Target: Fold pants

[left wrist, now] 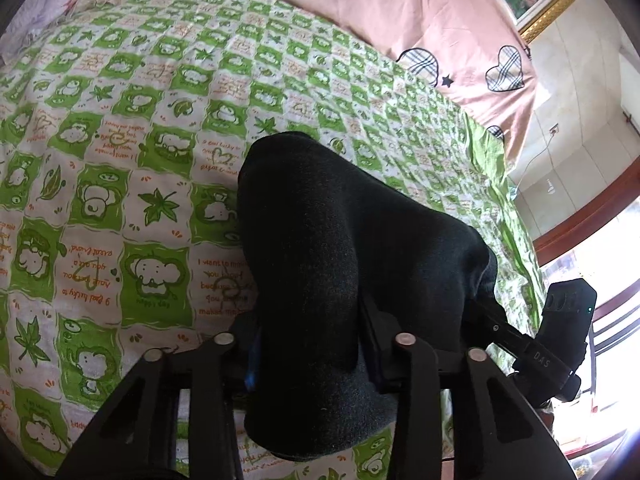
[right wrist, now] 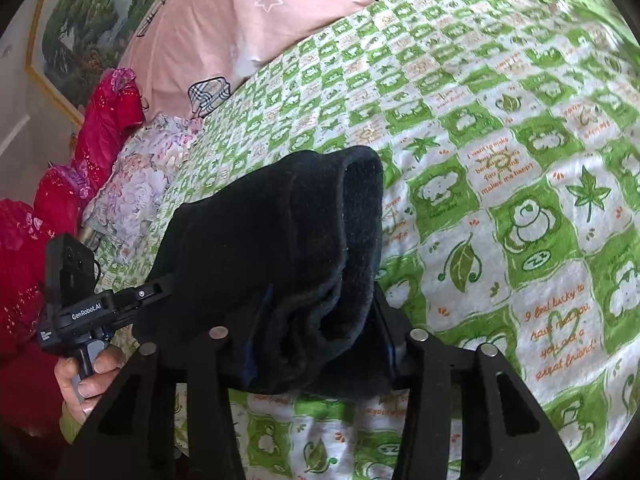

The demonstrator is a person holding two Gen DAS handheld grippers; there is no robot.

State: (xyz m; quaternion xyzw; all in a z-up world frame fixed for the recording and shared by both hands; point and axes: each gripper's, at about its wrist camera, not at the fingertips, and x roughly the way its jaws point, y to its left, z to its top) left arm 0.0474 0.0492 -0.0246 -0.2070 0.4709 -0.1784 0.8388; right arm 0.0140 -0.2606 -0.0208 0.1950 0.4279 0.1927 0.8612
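A: Nearest first. Left gripper (left wrist: 316, 344): jaws clamped on a thick bundle of the black pants (left wrist: 340, 248); dark fleecy cloth fills the gap between the fingers and bulges out past them.

B: Right gripper (right wrist: 320, 340): same. Jaws pinch a folded, layered edge of the pants (right wrist: 272, 240), and the fabric rolls over the fingertips.

A: Where are the pants on the bed?

B: Bunched between the two grippers, over the green-and-white checked bedsheet (right wrist: 520, 208), near its front edge. Whether the far end touches the sheet, I cannot tell.

A: In the right wrist view the left gripper sits at the left, with a hand (right wrist: 86, 376) wrapped round its grip.

B: Further back: a pale floral cloth (right wrist: 140, 184) and red fabric (right wrist: 100, 136) along the sheet's left edge. At the far edge, a pink duvet (right wrist: 240, 32) with plaid hearts. Behind that, a gold-framed picture (right wrist: 80, 32) on the wall.
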